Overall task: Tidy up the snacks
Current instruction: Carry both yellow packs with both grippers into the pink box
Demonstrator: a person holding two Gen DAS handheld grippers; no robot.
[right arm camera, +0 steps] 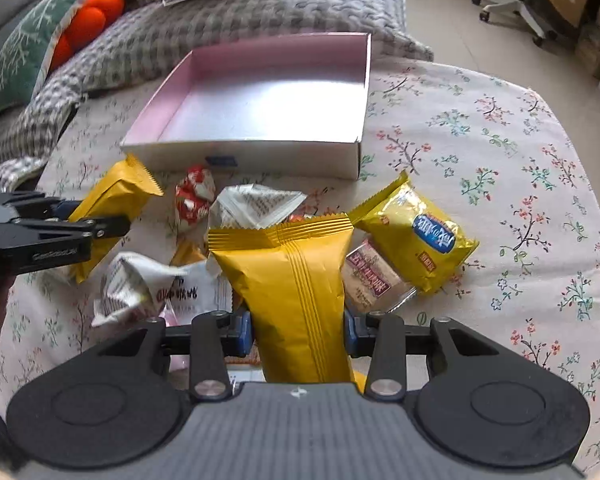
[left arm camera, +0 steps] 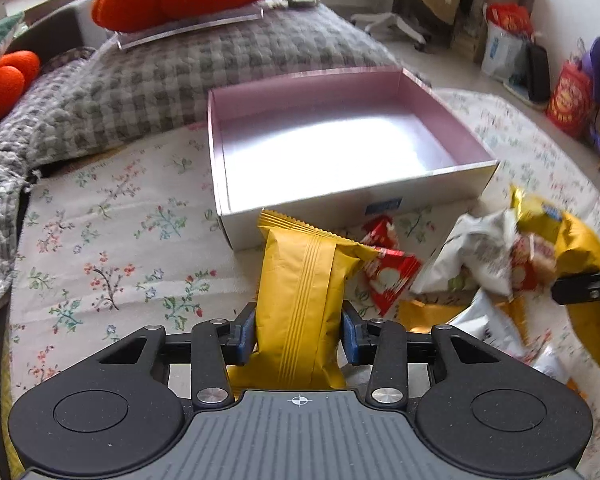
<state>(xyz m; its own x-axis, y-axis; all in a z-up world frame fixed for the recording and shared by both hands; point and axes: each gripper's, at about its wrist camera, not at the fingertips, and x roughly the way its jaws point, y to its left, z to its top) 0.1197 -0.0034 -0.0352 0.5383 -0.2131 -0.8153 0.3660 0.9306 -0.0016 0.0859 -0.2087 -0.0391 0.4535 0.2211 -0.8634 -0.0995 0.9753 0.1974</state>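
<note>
Floral-cloth worktop [right arm camera: 480, 160], empty pink box [right arm camera: 260, 92] at 12 o'clock. Left gripper [left arm camera: 299, 336] jaws clamp one yellow packet [left arm camera: 300, 300]; right gripper [right arm camera: 299, 334] jaws clamp another yellow pack [right arm camera: 296, 292].

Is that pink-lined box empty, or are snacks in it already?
Empty. Both views show the box with a bare, shiny floor; the snacks lie on the cloth in front of it.

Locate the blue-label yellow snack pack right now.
Right wrist view, right of centre: the blue-label yellow pack lies on the floral cloth, just in front of the pink-lined box, beside the right gripper's yellow packet.
</note>
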